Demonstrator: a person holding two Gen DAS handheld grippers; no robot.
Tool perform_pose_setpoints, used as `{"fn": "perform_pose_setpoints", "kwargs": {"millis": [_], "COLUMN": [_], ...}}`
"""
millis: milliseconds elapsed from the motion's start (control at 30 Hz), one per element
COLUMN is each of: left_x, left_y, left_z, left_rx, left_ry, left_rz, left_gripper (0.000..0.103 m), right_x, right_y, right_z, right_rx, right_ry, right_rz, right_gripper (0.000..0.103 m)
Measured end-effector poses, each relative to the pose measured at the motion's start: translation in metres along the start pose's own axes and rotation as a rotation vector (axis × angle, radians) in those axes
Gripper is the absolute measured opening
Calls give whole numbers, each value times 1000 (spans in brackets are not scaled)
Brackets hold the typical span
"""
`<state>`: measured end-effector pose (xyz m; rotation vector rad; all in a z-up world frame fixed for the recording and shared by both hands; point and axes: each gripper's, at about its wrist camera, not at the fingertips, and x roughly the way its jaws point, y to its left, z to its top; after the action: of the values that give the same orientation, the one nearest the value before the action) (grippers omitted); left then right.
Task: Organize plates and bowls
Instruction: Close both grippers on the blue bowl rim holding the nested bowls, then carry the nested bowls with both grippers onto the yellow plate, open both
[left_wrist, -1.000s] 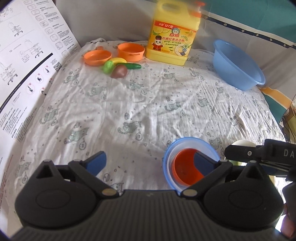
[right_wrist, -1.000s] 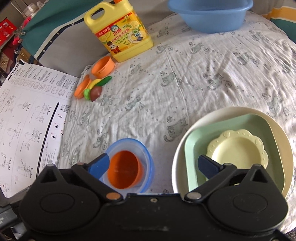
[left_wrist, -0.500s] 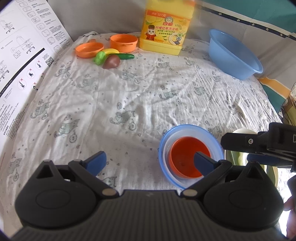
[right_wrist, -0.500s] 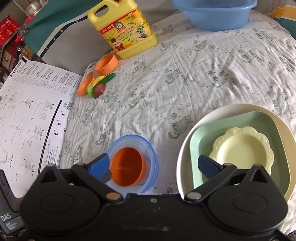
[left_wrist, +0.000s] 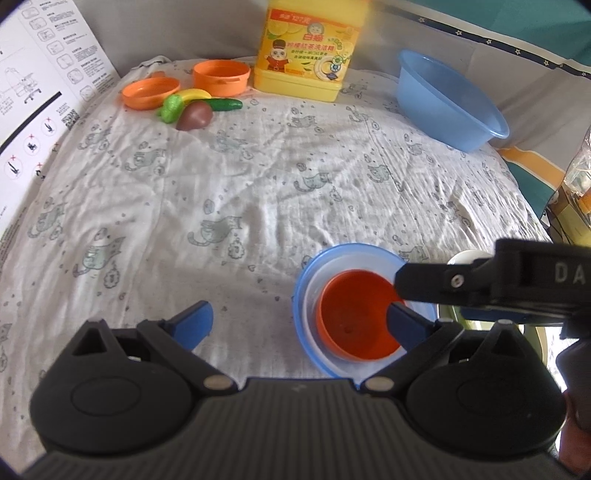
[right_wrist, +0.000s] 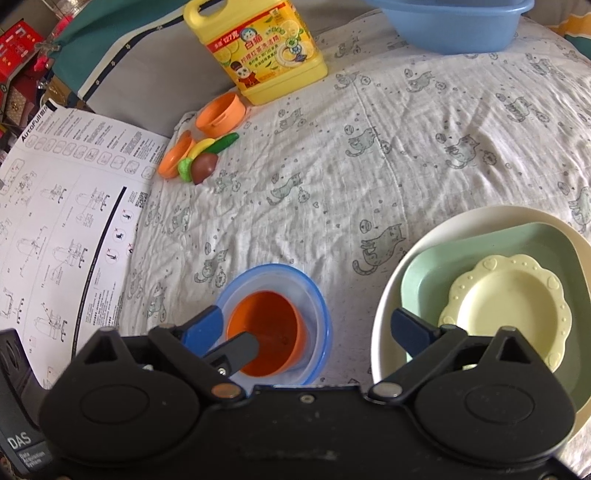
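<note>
An orange bowl (left_wrist: 354, 314) sits nested inside a blue-rimmed clear bowl (left_wrist: 306, 291) on the cat-print cloth; both show in the right wrist view, the orange bowl (right_wrist: 269, 332) and the blue-rimmed bowl (right_wrist: 317, 295). My left gripper (left_wrist: 299, 325) is open, its right finger over the orange bowl. My right gripper (right_wrist: 310, 328) is open, its left finger beside the bowls, its right finger over a plate stack: cream plate (right_wrist: 413, 258), green plate (right_wrist: 436, 262), small yellow scalloped plate (right_wrist: 509, 302).
At the back stand a yellow detergent jug (left_wrist: 310, 48), a blue basin (left_wrist: 447, 103), an orange pot (left_wrist: 221, 77) and lid (left_wrist: 149, 92), and toy vegetables (left_wrist: 192, 110). A printed instruction sheet (right_wrist: 62, 221) lies on the left.
Both grippers have moved forward and closer together around the nested bowls. The right gripper's finger now reaches over the bowls in the left wrist view. Bowls and plates have not moved.
</note>
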<state>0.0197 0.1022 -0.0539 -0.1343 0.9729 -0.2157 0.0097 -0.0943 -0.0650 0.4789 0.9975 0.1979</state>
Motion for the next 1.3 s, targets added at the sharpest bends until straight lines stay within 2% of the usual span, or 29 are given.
{"fn": "perform_pose_setpoints", "kwargs": {"millis": [67, 133, 200, 333, 433, 567, 600, 700, 800, 900, 1300], "left_x": [3, 7, 10, 14, 16, 18, 18, 20, 20, 19, 0], "left_y": [1, 3, 4, 4, 4, 6, 6, 5, 1, -2, -12], "left_z": [0, 0, 0, -1, 0, 0, 0, -1, -3, -4, 1], "left_rx": [-7, -11, -13, -21, -29, -41, -43, -39, -23, -14, -2], "left_ry": [8, 19, 29, 40, 47, 53, 53, 62, 63, 62, 57], "left_rz": [-14, -30, -43, -64, -69, -68, -67, -67, -59, -44, -12], "left_gripper": [96, 85, 77, 63, 53, 52, 50, 38, 26, 26, 26], "right_x": [3, 6, 8, 9, 12, 15, 15, 18, 20, 21, 4], "right_y": [0, 0, 0, 3, 4, 5, 6, 9, 11, 11, 13], "right_z": [0, 0, 0, 0, 1, 0, 0, -1, -3, -4, -4], "right_rx": [-2, -1, -2, -14, -27, -37, -45, -65, -81, -84, -94], "right_ry": [8, 14, 16, 8, 12, 23, 24, 34, 38, 42, 18], "right_rz": [-5, -9, -13, -23, -22, -26, -26, -23, -34, -47, -30], "right_gripper": [90, 87, 78, 76, 61, 56, 51, 39, 34, 31, 31]}}
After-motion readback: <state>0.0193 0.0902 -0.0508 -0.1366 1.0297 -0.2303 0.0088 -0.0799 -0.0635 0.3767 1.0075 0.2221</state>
